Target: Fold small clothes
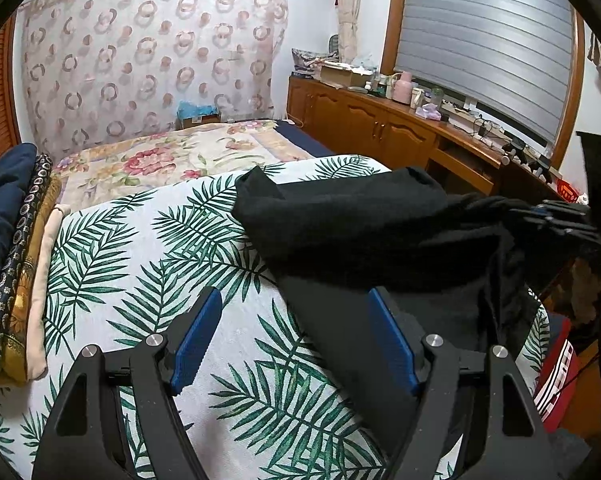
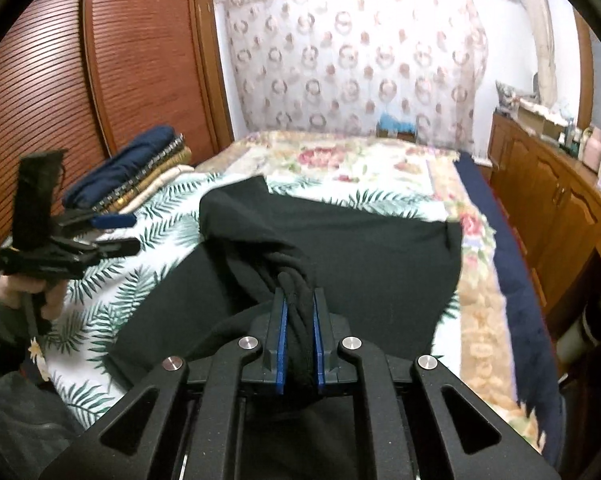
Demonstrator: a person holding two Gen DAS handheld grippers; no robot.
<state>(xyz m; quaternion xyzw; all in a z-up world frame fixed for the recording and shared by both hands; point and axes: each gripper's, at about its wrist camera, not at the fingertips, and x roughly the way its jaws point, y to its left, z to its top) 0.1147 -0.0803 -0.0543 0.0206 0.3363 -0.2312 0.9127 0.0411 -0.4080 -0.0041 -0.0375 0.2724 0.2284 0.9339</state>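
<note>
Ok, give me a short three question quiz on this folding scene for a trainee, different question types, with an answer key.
1. True or false: the right gripper is shut on bunched fabric of the black garment.
2. Multiple choice: the left gripper is A) open, holding nothing, B) shut on the garment, C) out of view.
3. Fill in: the stack of folded clothes lies on the ____ side of the palm-leaf cloth in the left wrist view.

Key: 1 true; 2 A; 3 left.
</note>
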